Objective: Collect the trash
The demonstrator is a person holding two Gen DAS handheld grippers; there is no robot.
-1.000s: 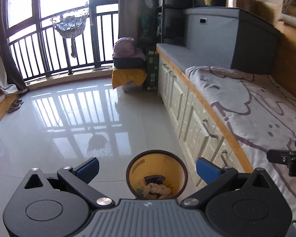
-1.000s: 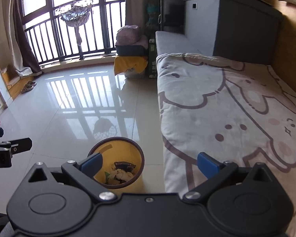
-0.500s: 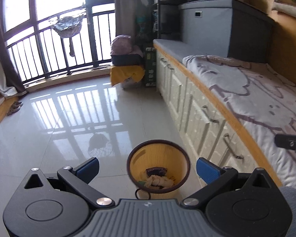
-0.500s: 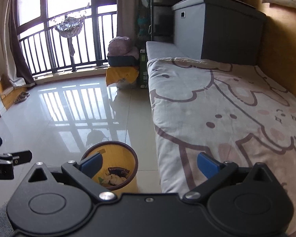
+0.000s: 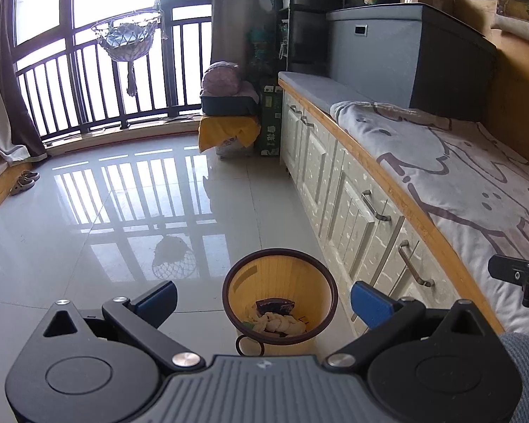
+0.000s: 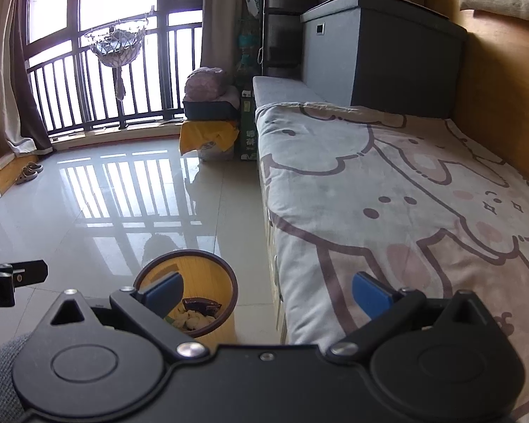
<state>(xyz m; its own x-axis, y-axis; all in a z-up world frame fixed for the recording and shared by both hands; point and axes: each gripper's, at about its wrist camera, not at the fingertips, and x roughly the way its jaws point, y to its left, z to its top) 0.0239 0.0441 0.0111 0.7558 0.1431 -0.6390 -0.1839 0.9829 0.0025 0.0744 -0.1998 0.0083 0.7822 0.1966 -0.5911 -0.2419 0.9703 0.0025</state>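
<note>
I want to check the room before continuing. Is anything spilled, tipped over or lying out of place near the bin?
Nothing stands out. The yellow bin stands upright on the floor beside the bed drawers, its trash inside. No litter shows on the tiles around it. Both grippers are open and hold nothing.

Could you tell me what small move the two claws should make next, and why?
Probably sweep both views around to find more trash: the left claw and right claw are open and empty, and the bin already holds scraps.

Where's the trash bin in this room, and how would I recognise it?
Start at the long bed with white drawers beneath. On the shiny floor beside those drawers stands the bin: round, wooden-yellow with a dark rim, open-topped, holding crumpled white trash.
</note>
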